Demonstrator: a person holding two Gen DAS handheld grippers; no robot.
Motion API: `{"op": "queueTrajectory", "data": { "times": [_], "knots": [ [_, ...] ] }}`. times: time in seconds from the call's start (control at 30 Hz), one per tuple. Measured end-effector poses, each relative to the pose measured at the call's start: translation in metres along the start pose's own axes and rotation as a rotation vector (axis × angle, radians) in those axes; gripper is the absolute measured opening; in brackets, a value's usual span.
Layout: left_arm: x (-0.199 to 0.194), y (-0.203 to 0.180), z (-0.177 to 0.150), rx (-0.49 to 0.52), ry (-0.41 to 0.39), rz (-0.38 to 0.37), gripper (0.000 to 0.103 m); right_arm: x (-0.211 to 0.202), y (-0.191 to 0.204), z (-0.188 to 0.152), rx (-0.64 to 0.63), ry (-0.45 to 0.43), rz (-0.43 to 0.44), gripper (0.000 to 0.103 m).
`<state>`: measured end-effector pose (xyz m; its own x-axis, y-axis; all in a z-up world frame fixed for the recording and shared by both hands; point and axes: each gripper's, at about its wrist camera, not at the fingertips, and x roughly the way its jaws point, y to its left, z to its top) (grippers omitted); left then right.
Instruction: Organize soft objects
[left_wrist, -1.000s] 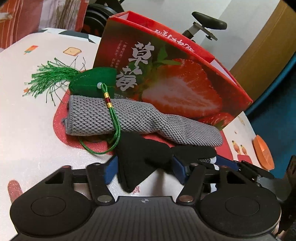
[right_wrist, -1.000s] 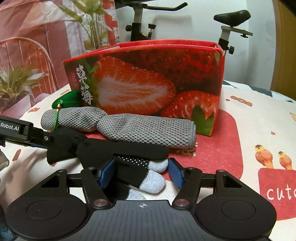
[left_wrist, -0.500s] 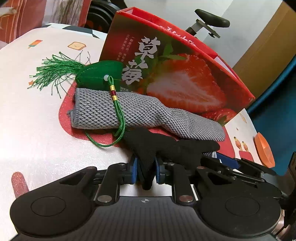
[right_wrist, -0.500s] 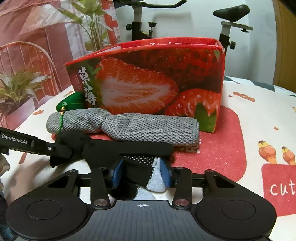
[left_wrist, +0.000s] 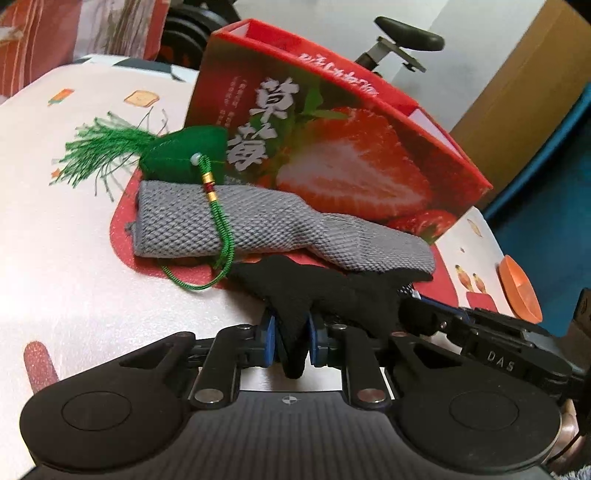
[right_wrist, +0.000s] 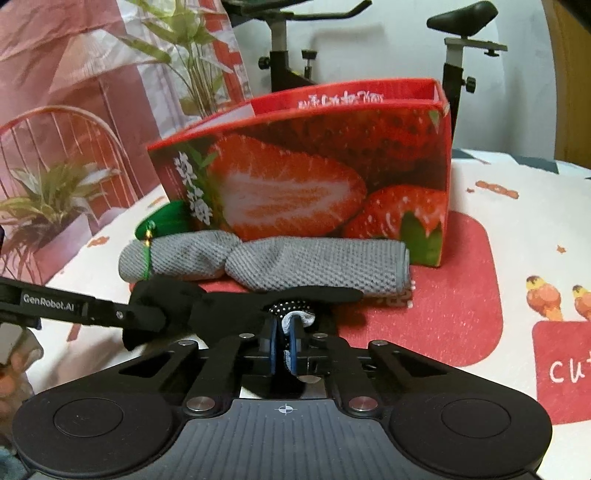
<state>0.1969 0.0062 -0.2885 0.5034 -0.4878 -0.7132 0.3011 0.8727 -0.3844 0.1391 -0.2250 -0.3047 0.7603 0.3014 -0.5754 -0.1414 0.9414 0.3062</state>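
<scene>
A black glove (left_wrist: 325, 291) with grey fingertips lies in front of a rolled grey cloth (left_wrist: 258, 229). My left gripper (left_wrist: 290, 338) is shut on the glove's cuff end. My right gripper (right_wrist: 284, 345) is shut on its grey fingertip end (right_wrist: 297, 319); the glove (right_wrist: 229, 302) stretches between both grippers. A green tasselled pouch (left_wrist: 184, 153) rests behind the grey cloth (right_wrist: 280, 262), its cord draped over it. The red strawberry box (left_wrist: 332, 147) stands open behind them, and shows in the right wrist view (right_wrist: 314, 177).
The table has a white patterned cloth (left_wrist: 55, 236) with red patches. An orange disc (left_wrist: 517, 291) lies at the far right. An exercise bike (right_wrist: 469, 44) and potted plants (right_wrist: 48, 206) stand beyond the table.
Both grippers were open around the glove and have closed on it, left on the cuff, right on the fingertips. The glove now sits slightly raised between them.
</scene>
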Motion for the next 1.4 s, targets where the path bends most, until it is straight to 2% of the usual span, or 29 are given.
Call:
{"op": "queueTrajectory", "data": {
  "times": [0.37,0.6,0.77,0.93,1.1,1.4],
  "knots": [
    [-0.027,-0.027,0.011,0.088,-0.091,-0.053,0.018,-0.026,0.003,0.018,-0.018,-0.099,0.008,0.006],
    [-0.052,-0.033,0.028,0.088,-0.172,-0.077,0.018,-0.046,0.006,0.04,-0.048,-0.184,0.033,0.005],
    [-0.067,-0.047,0.045,0.134,-0.231,-0.089,0.018,-0.06,0.009,0.061,-0.07,-0.251,0.046,0.005],
    [-0.079,-0.057,0.065,0.168,-0.283,-0.106,0.018,-0.068,0.016,0.084,-0.145,-0.292,-0.004,0.005],
    [-0.081,-0.063,0.086,0.181,-0.322,-0.105,0.018,-0.065,0.015,0.113,-0.154,-0.313,-0.011,0.005],
    [-0.055,-0.059,0.136,0.168,-0.312,-0.079,0.018,-0.029,0.009,0.173,-0.166,-0.284,-0.05,0.005]
  ]
}}
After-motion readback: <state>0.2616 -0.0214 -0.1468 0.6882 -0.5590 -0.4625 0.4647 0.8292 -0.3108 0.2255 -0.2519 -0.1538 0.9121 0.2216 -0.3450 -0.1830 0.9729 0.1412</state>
